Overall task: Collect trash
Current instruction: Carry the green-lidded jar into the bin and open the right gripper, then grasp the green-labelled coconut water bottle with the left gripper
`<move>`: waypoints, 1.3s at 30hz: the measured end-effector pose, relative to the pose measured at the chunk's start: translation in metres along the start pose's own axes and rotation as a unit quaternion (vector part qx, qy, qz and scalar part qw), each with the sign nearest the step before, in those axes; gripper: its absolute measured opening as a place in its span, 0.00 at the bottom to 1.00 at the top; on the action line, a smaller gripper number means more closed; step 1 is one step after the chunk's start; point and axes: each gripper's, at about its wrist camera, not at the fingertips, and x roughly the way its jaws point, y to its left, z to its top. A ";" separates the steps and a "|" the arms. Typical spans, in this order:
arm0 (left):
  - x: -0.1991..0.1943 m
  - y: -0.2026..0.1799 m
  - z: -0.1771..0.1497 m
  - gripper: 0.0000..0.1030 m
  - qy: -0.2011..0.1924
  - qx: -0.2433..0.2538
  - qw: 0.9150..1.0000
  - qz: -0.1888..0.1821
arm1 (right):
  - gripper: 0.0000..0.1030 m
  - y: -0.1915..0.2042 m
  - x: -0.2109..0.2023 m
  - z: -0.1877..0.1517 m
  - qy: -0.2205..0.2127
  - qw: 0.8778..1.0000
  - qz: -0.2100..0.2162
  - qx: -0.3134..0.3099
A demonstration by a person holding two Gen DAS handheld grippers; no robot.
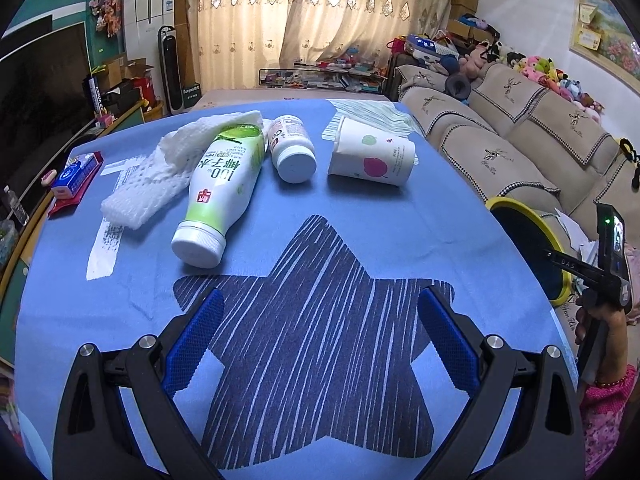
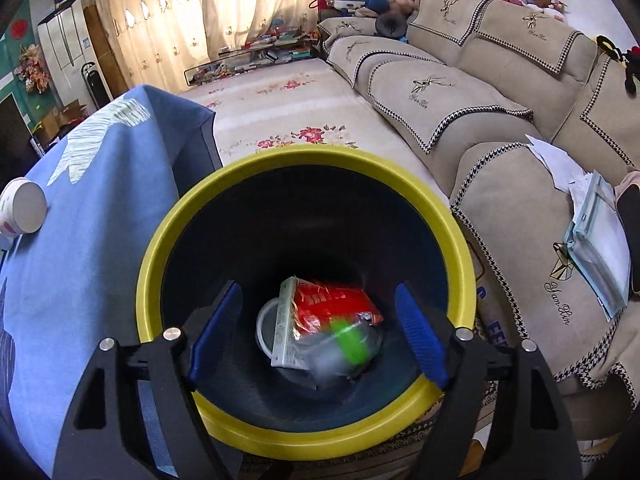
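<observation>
My right gripper [image 2: 318, 330] hangs spread and empty over the yellow-rimmed bin [image 2: 168, 236], wrappers [image 2: 332, 304] lying inside. My left gripper [image 1: 320, 334], also spread, hovers above the table [image 1: 380, 224], short of the bottle [image 1: 222, 184], jar [image 1: 290, 148] and cup [image 1: 372, 156].

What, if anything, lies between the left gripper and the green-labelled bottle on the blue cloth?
Nothing visible. The left gripper hovers open over the star print, and only bare blue tablecloth separates its fingers from the green-labelled bottle, which lies on its side, cap toward the camera. The white foam net sits beside and behind it, not in the path.
</observation>
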 end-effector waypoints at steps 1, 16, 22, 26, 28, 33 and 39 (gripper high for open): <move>0.000 0.001 0.000 0.93 0.000 0.000 1.000 0.002 | 0.73 -0.001 -0.001 0.000 0.000 1.000 0.001 0.001; 0.035 0.054 0.051 0.93 0.001 -0.003 0.999 0.034 | 0.74 0.013 -0.003 -0.003 0.002 1.000 0.014 -0.008; 0.077 0.084 0.087 0.93 0.026 -0.017 0.999 0.033 | 0.74 0.022 -0.006 -0.003 0.001 1.000 0.020 -0.010; 0.095 0.090 0.097 0.85 0.034 -0.024 0.999 0.020 | 0.74 0.025 -0.003 -0.004 0.004 1.000 0.019 -0.012; 0.103 0.091 0.100 0.82 0.037 -0.020 0.999 0.026 | 0.74 0.026 -0.001 -0.003 0.007 1.000 0.019 -0.013; 0.117 0.084 0.107 0.72 0.043 -0.012 0.999 0.025 | 0.74 0.029 0.001 -0.004 0.010 1.000 0.021 -0.016; 0.128 0.072 0.113 0.56 0.045 0.007 0.998 0.043 | 0.74 0.030 0.006 -0.007 0.015 0.999 0.023 -0.017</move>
